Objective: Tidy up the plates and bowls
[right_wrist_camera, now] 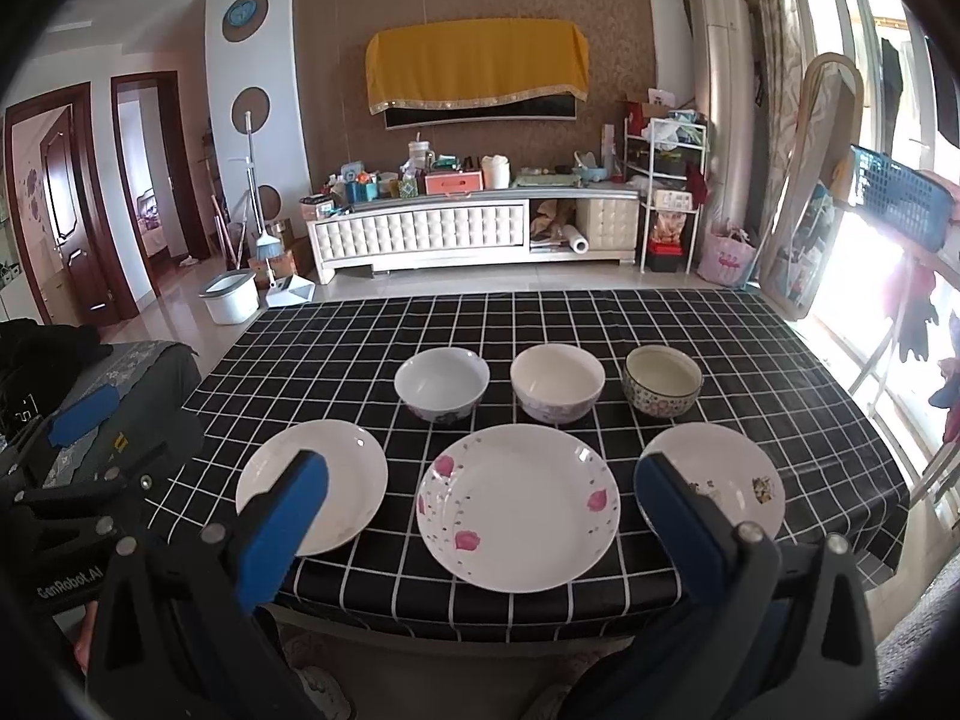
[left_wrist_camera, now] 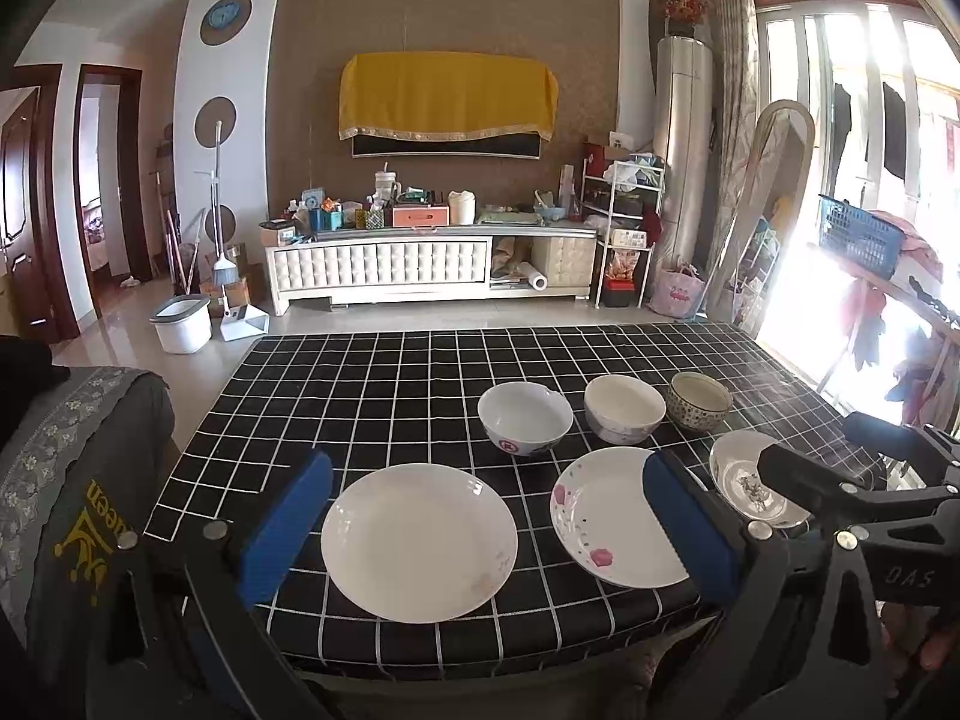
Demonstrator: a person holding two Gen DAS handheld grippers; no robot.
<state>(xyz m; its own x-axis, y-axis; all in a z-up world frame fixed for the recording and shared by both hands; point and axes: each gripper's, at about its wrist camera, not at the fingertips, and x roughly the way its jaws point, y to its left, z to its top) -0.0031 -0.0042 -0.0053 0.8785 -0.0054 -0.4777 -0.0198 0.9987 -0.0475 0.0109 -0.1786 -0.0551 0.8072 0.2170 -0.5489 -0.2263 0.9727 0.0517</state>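
Three plates lie in a front row on the black checked table (right_wrist_camera: 750,336): a plain white plate (right_wrist_camera: 312,486) (left_wrist_camera: 419,543) at left, a pink-flowered plate (right_wrist_camera: 517,507) (left_wrist_camera: 612,516) in the middle, a plate with a small picture (right_wrist_camera: 717,480) (left_wrist_camera: 744,480) at right. Behind them stand three bowls: a white one (right_wrist_camera: 442,384) (left_wrist_camera: 525,418), a cream one (right_wrist_camera: 557,383) (left_wrist_camera: 624,408), a patterned one (right_wrist_camera: 662,381) (left_wrist_camera: 700,402). My left gripper (left_wrist_camera: 489,522) is open above the white plate. My right gripper (right_wrist_camera: 480,516) is open above the flowered plate. Both are empty.
A grey cushioned seat (left_wrist_camera: 72,468) stands left of the table. Beyond the table's far edge is bare floor, a white bucket (right_wrist_camera: 231,298), and a TV cabinet (right_wrist_camera: 474,234). A window and drying rack (right_wrist_camera: 900,300) are on the right.
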